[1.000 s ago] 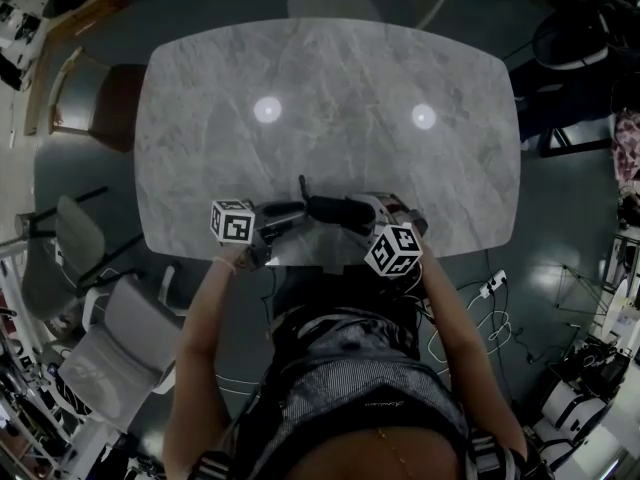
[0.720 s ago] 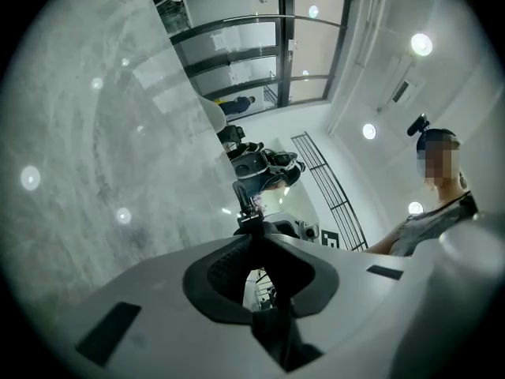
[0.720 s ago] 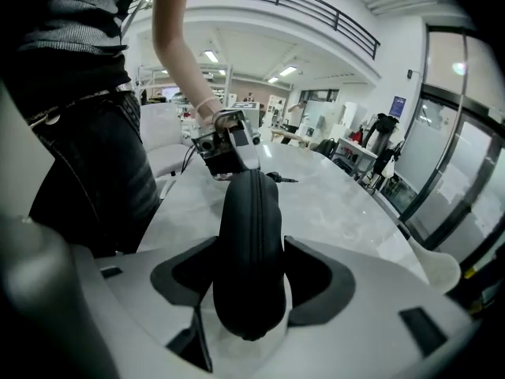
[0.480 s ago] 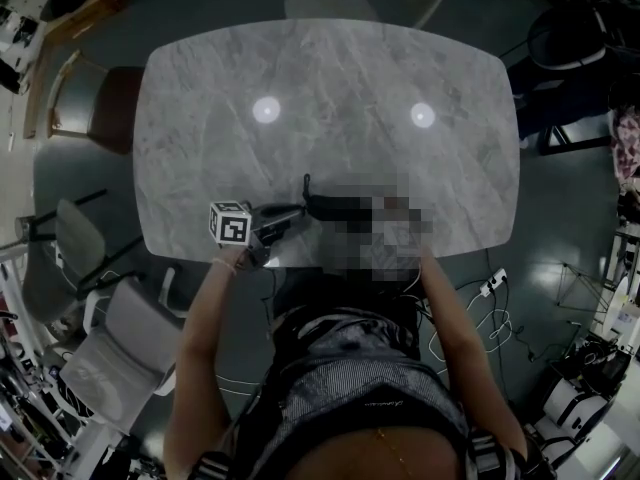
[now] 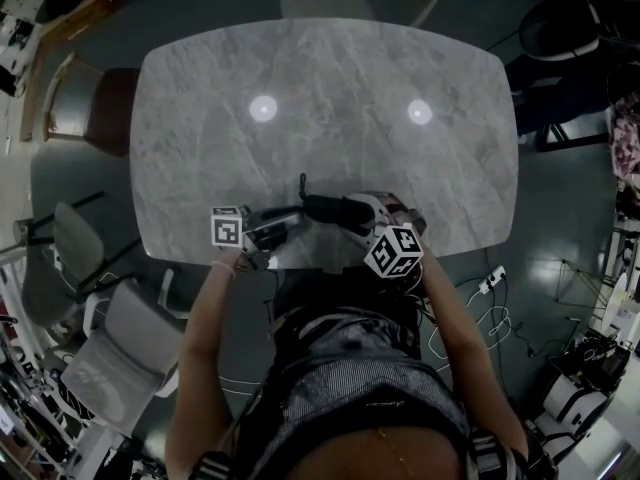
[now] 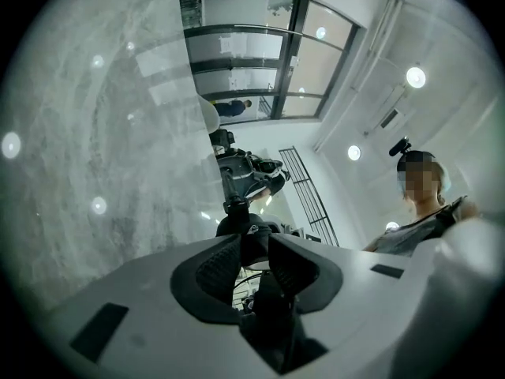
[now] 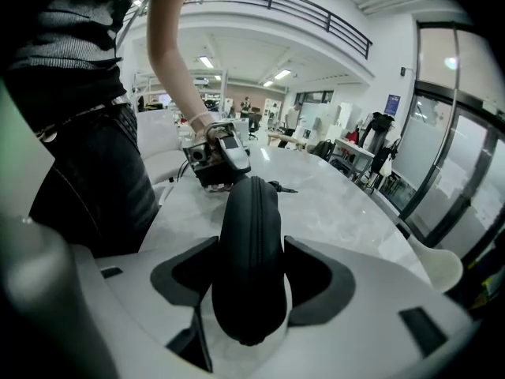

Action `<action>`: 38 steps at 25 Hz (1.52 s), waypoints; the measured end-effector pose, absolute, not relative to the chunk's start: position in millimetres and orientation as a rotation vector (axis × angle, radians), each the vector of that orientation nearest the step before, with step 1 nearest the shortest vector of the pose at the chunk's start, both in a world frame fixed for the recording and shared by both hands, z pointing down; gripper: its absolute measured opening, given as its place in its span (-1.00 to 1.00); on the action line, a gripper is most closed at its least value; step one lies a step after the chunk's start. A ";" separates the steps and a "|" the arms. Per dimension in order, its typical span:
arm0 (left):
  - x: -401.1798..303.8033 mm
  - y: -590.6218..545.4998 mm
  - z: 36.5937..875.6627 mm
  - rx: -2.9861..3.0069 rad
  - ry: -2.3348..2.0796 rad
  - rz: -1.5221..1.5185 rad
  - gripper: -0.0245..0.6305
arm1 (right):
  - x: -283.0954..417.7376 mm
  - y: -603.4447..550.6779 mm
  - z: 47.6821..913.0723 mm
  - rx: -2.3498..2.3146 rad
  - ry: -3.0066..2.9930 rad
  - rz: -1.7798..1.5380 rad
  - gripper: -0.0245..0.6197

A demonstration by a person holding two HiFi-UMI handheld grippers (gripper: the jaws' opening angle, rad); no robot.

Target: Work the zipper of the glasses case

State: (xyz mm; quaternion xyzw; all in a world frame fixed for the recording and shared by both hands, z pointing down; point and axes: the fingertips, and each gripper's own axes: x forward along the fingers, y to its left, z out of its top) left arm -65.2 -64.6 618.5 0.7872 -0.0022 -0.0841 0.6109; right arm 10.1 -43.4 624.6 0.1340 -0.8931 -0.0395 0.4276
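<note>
The black glasses case (image 5: 335, 208) lies near the table's front edge, its zipper seam facing up (image 7: 251, 212). My right gripper (image 5: 368, 218) is shut on the case's right end, with the pads (image 7: 312, 271) pressing on both sides. The zipper's pull strap (image 5: 302, 183) sticks out from the case's left end and lies on the marble (image 7: 284, 188). My left gripper (image 5: 289, 215) is at that left end. Its jaws are opening, and the dark tip of the case (image 6: 243, 229) sits between them, with light showing beside one pad (image 6: 217, 268).
The marble table (image 5: 330, 88) stretches away beyond the case, with two lamp reflections on it. Its front edge (image 5: 300, 263) is right below the grippers. Chairs (image 5: 100, 338) stand at the left and a cable lies on the floor (image 5: 480, 298) at the right.
The left gripper's cube has turned and slid slightly toward the table edge. The case and the right gripper stay where they were.
</note>
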 end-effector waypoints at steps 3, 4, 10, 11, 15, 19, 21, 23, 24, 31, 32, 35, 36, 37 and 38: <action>-64.6 -66.2 620.4 1.805 -0.003 -0.210 -0.65 | 10.5 -42.4 620.2 0.326 -2.234 -0.110 0.03; -65.2 -66.5 620.1 1.799 0.000 -0.216 -0.65 | 10.0 -42.2 618.5 0.326 -2.238 -0.110 0.03; -66.3 -66.0 617.8 1.779 0.018 -0.252 -0.65 | 10.2 -41.1 617.5 0.313 -2.224 -0.132 0.03; -66.8 -66.1 617.8 1.780 0.014 -0.253 -0.65 | 10.4 -40.9 619.4 0.306 -2.215 -0.139 0.03; -65.8 -65.3 624.9 1.794 -0.013 -0.211 -0.79 | 13.6 -43.1 626.9 0.296 -2.178 -0.165 0.03; -65.4 -62.7 631.7 1.821 -0.035 -0.153 -0.89 | 17.9 -45.3 639.6 0.282 -2.117 -0.182 0.03; -64.8 -63.1 634.5 1.822 -0.053 -0.137 -0.89 | 18.5 -45.3 643.2 0.277 -2.110 -0.179 0.03; -64.7 -62.6 636.7 1.820 -0.057 -0.128 -0.89 | 18.4 -44.5 646.2 0.273 -2.104 -0.175 0.03; -65.0 -61.8 637.8 1.817 -0.058 -0.123 -0.89 | 18.2 -44.1 647.5 0.270 -2.099 -0.176 0.03; -62.0 -58.8 648.1 1.789 -0.089 -0.068 -0.89 | 17.7 -40.2 655.8 0.246 -2.086 -0.170 0.03; -61.2 -59.0 649.8 1.787 -0.094 -0.066 -0.89 | 18.4 -39.8 656.8 0.249 -2.087 -0.165 0.03; -61.6 -58.8 660.9 1.769 -0.116 -0.043 -0.89 | 20.3 -39.2 658.2 0.252 -2.092 -0.158 0.03; -61.9 -58.9 665.0 1.762 -0.127 -0.028 -0.89 | 20.9 -39.2 658.7 0.250 -2.092 -0.159 0.03; -61.9 -59.5 667.6 1.756 -0.139 -0.017 -0.89 | 21.6 -39.2 659.6 0.248 -2.088 -0.159 0.03; -61.7 -59.9 668.8 1.750 -0.153 -0.006 -0.89 | 22.5 -39.0 661.0 0.247 -2.081 -0.157 0.03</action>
